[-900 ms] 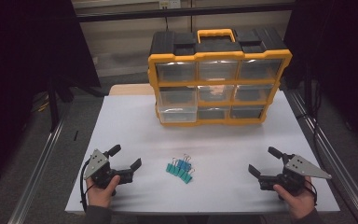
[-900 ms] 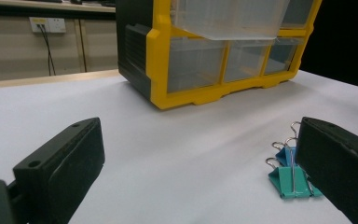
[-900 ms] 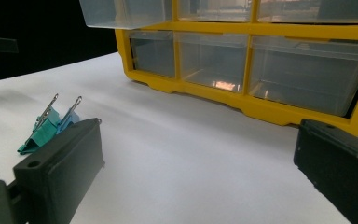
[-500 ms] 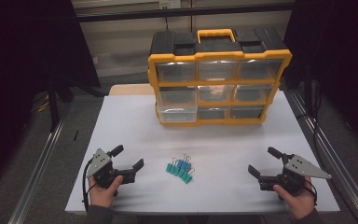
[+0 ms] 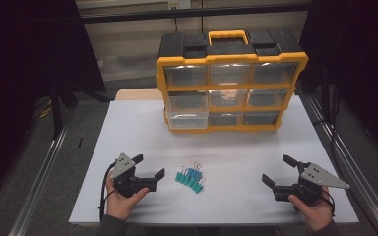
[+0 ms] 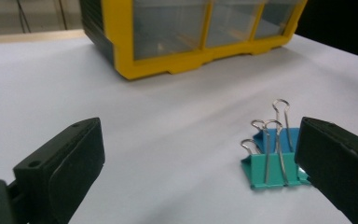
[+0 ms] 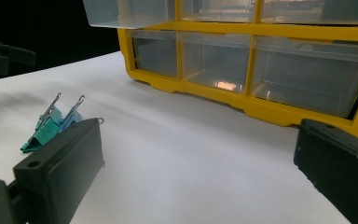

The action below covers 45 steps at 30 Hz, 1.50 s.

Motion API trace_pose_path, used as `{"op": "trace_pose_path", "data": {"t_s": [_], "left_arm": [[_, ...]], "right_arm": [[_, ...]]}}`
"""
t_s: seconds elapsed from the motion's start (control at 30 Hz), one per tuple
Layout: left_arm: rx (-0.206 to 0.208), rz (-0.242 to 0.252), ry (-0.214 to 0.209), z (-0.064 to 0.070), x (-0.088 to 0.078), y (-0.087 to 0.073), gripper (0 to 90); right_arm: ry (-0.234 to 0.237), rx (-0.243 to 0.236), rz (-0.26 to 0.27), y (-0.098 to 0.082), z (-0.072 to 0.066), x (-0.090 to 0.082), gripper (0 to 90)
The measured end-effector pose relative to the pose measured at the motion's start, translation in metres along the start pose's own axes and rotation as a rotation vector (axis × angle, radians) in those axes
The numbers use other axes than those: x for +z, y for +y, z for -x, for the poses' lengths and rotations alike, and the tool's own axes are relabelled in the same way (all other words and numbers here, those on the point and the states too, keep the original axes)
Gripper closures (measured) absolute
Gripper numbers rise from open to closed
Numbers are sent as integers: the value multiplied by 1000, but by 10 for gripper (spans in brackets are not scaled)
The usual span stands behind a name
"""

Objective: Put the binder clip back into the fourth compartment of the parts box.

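Observation:
A small heap of teal and blue binder clips (image 5: 190, 177) lies on the white table (image 5: 128, 128) near its front edge. My left gripper (image 5: 149, 166) rests low just left of the heap, open and with nothing in it. In the left gripper view the clips (image 6: 272, 158) lie ahead beside the right jaw of the left gripper (image 6: 200, 140), wire handles up. My right gripper (image 5: 276, 168) is held open near the front right, well apart from the clips. In the right gripper view the clips (image 7: 51, 126) lie behind the left jaw of the right gripper (image 7: 200, 140).
A yellow and black drawer organizer (image 5: 229, 83) with clear drawers stands at the back middle of the table, its carry handle (image 5: 228, 35) on top. Its lower-left drawer (image 5: 187, 120) sticks out a little. The organizer (image 6: 191, 37) (image 7: 261, 60) is far ahead of both grippers. Metal rails run along both table sides.
My left gripper has slid a little to the right, closer to the binder clips. The right gripper and the clips have stayed where they were.

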<state>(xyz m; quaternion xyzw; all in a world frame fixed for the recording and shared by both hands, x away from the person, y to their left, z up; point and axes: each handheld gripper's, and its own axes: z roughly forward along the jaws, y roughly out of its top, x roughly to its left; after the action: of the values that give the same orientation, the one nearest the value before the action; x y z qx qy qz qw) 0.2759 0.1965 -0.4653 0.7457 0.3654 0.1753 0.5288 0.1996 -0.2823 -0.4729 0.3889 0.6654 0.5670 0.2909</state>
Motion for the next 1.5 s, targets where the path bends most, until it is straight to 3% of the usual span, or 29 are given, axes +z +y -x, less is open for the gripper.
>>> {"op": "trace_pose_path", "data": {"t_s": [0.1,0.17,0.43,0.8,1.13,1.5], "left_arm": [[14,-60,-28,8,9,1,28],[21,-96,-22,12,13,1,34],[31,-155,-37,25,25,3,70],[76,-282,-47,47,48,4,263],[61,-332,-48,55,57,3,363],[62,-360,-39,51,57,1,478]], "right_arm": [[5,2,1,0,0,0,7],[1,4,2,0,0,0,7],[-1,5,-1,0,0,0,8],[-2,3,-1,0,0,-1,9],[0,5,0,0,0,-1,10],[3,4,1,0,0,-1,10]]}}
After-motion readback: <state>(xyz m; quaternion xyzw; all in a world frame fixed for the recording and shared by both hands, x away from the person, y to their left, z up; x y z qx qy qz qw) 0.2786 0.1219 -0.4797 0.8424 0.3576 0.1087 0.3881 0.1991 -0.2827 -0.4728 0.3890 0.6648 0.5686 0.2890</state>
